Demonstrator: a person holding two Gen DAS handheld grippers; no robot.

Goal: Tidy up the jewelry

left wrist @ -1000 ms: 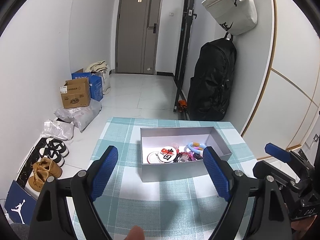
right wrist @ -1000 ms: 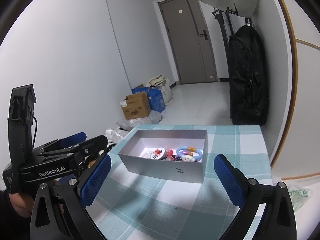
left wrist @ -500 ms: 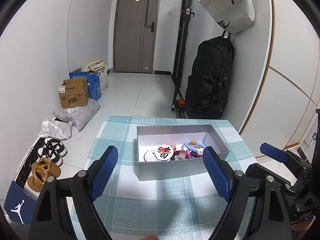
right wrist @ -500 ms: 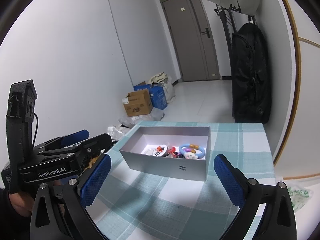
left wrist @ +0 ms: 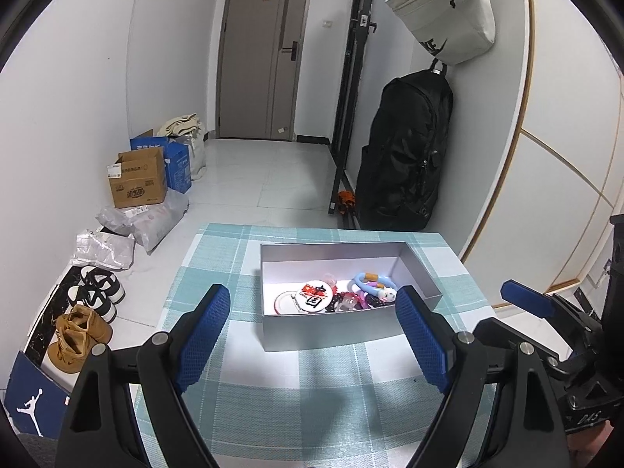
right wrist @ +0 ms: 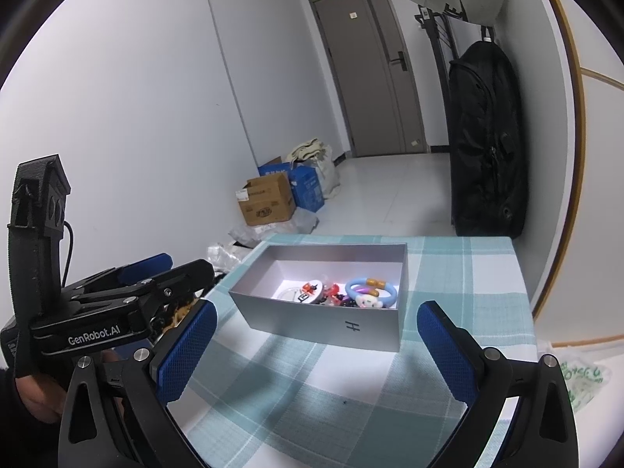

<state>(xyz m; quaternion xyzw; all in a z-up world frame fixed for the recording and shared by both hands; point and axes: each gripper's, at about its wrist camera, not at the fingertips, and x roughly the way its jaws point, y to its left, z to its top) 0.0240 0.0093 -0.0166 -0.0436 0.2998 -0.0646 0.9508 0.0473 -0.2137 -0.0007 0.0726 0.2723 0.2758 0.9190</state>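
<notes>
A grey open box (left wrist: 331, 331) stands on the checked tablecloth (left wrist: 312, 397). Inside lie a blue ring bracelet (left wrist: 372, 282), a round white badge (left wrist: 314, 294) and small red and pink pieces (left wrist: 349, 300). My left gripper (left wrist: 312, 335) is open and empty, just short of the box's near wall. My right gripper (right wrist: 312, 351) is open and empty, in front of the same box (right wrist: 323, 325), where the blue bracelet (right wrist: 370, 292) shows. The left gripper also shows at the left of the right wrist view (right wrist: 117, 300).
The table ends close behind the box. A black backpack (left wrist: 405, 148) and a hanging beige bag (left wrist: 444, 11) are on the right wall. Cardboard boxes (left wrist: 136, 179), plastic bags and shoes (left wrist: 78, 335) lie on the floor at left.
Both grippers have drawn back and risen slightly, so the box sits a little farther off and more of the tablecloth shows. Both stay open. The jewelry has not moved.
</notes>
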